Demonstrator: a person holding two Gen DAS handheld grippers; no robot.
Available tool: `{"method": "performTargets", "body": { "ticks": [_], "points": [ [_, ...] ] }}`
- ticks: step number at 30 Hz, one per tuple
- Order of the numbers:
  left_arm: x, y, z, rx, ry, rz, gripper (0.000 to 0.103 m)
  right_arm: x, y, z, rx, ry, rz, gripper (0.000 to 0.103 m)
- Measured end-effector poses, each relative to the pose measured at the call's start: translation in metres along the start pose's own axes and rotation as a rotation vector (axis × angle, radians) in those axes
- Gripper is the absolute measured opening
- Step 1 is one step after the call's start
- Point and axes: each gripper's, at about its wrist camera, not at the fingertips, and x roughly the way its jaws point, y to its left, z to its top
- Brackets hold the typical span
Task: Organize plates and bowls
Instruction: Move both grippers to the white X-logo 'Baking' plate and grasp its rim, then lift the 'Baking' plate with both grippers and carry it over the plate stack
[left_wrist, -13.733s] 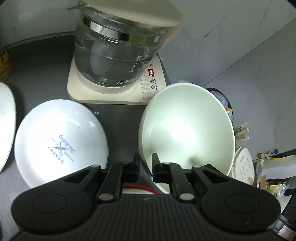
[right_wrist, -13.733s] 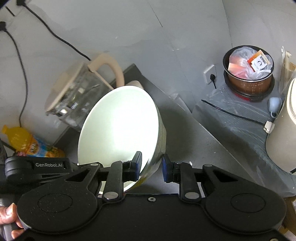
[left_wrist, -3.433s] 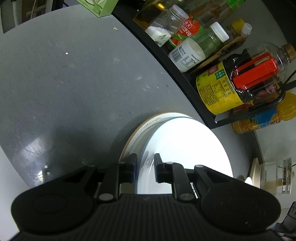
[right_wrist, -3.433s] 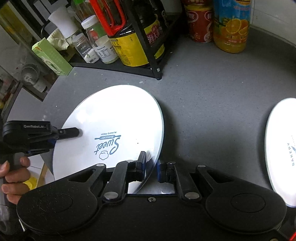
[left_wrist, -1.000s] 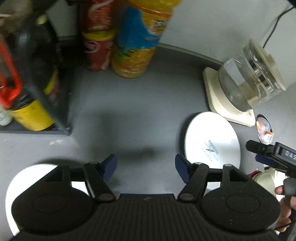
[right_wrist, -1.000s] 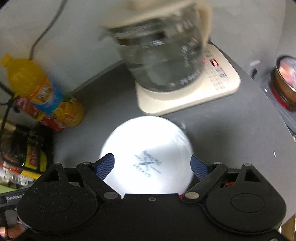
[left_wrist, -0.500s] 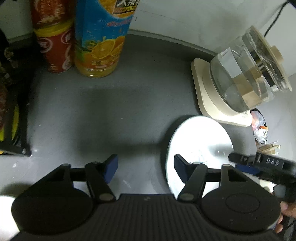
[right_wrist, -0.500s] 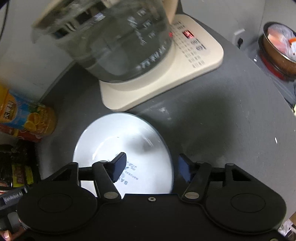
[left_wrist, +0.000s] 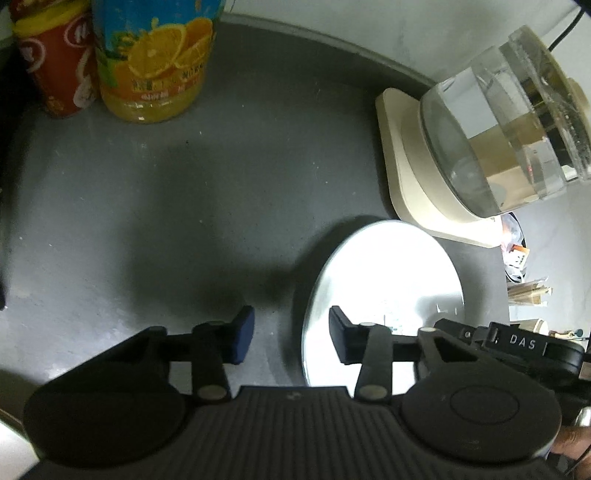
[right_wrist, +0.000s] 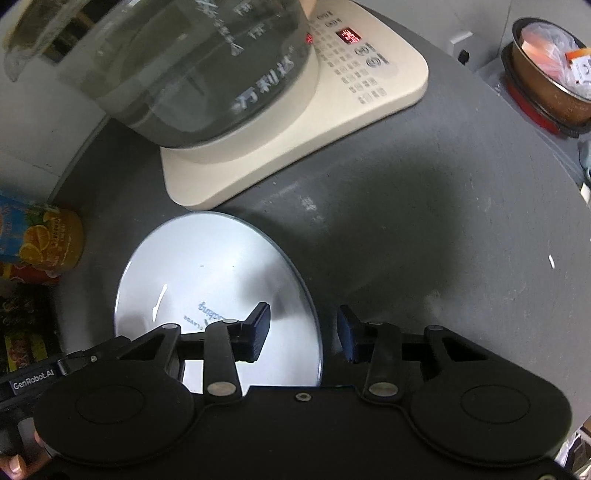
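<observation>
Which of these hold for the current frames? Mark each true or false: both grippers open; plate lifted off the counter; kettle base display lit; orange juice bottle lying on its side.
1. Both the left gripper and right gripper are open: true.
2. The white plate is lifted off the counter: false, it lies flat on the counter.
3. The kettle base display is lit: true.
4. The orange juice bottle lies on its side: false, it stands upright.
</observation>
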Motion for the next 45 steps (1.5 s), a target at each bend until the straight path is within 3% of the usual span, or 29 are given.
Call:
{"method": "performTargets", "body": {
  "ticks": [2,7,9,23,36,45],
  "points": [
    [0.005,-0.001,0.000,-0.028,0.017,-0.001,0.026,0.002,-0.002,-0.001,0.002,0.006,0.003,0.038],
    [0.016,-0.004,-0.006,-0.045,0.067,-0.014,0.016,0.004,0.002,0.000,-0.026,0.024,0.012,0.021],
    [0.017,-0.004,-0.008,-0.064,0.085,-0.033,0.013,0.003,0.002,-0.001,-0.028,0.021,0.014,0.020],
    [-0.015,-0.002,-0.013,-0.093,0.008,0.006,0.012,-0.007,0.013,-0.006,-0.093,-0.024,0.140,0.015],
    [-0.076,0.032,-0.050,-0.204,-0.089,0.086,0.011,-0.022,0.051,-0.014,-0.184,0.000,0.323,0.015],
    [-0.115,0.050,-0.076,-0.284,-0.146,0.105,0.011,-0.039,0.079,-0.027,-0.279,0.013,0.397,0.015]
  ]
}}
